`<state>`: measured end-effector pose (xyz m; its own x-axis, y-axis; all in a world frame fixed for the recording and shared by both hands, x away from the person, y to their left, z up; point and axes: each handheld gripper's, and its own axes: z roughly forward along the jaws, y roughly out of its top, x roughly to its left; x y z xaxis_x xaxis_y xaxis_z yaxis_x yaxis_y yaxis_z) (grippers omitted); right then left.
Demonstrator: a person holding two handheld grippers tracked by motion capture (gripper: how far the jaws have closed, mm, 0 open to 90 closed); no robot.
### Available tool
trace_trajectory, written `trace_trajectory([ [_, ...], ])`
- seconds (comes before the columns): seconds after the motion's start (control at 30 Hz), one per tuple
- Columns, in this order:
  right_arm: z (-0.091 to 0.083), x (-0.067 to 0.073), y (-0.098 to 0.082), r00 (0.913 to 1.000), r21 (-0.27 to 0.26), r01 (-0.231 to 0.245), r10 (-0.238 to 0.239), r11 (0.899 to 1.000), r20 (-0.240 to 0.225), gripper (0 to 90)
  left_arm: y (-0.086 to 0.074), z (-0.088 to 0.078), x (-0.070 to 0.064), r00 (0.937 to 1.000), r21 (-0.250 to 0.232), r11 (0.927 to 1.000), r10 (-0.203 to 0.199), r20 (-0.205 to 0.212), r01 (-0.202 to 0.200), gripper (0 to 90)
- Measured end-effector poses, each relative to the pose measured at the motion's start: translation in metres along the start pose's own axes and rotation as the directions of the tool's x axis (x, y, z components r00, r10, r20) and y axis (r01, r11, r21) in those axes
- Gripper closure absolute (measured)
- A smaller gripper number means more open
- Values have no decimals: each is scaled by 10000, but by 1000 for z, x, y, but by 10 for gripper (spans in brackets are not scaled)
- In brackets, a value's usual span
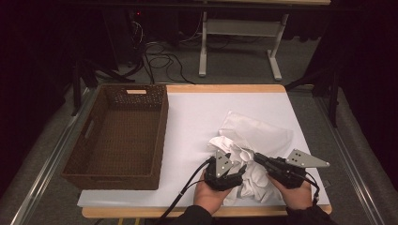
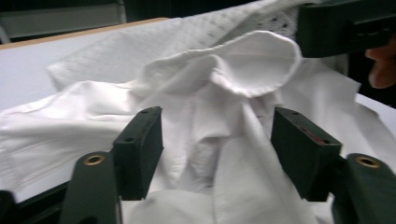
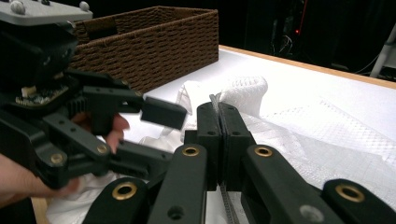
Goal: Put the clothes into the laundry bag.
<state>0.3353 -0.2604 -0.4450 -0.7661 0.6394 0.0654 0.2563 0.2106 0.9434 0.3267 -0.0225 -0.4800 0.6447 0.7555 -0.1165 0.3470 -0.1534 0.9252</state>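
A crumpled white cloth lies at the front right of the white-covered table. My right gripper is shut on a thin edge of the cloth, and in the right gripper view its jaws meet with the fabric pinched between them. My left gripper sits just left of it, open. In the left gripper view its jaws stand apart with folds of cloth lying loosely between them. The left gripper also appears close beside the right one in the right gripper view.
A brown woven basket stands on the left side of the table, with nothing visible inside it. Bare white surface lies between basket and cloth. Beyond the table's far edge are a desk frame and cables on the floor.
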Motion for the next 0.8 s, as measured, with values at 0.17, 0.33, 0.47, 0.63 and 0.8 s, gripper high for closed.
trace_trajectory([
  [0.17, 0, 0, 0, 10000, 11, 2, -2, 10000, 47, 900, 4, 8, 3, 10000, 59, 10000, -69, 13, 69, 235],
  [0.33, 0, -1, -2, 9999, 76, -84, 83, 9999, 94, 900, 11, 18, -2, 9997, 8, 9999, 163, 166, -163, 221],
  [0.47, -3, -2, -3, 9999, 92, -76, 75, 9999, 150, 900, 14, 23, -6, 9962, -56, 10000, 42, 865, -37, 490],
  [0.63, -5, -3, -4, 9997, 83, -105, 103, 9999, 243, 900, 11, 25, -13, 9929, -58, 9992, 388, 1123, -384, 851],
  [0.8, -4, -1, -4, 9995, 127, -186, 183, 9997, 250, 900, 7, 29, -23, 9874, 44, 9965, 818, 1356, -831, 873],
])
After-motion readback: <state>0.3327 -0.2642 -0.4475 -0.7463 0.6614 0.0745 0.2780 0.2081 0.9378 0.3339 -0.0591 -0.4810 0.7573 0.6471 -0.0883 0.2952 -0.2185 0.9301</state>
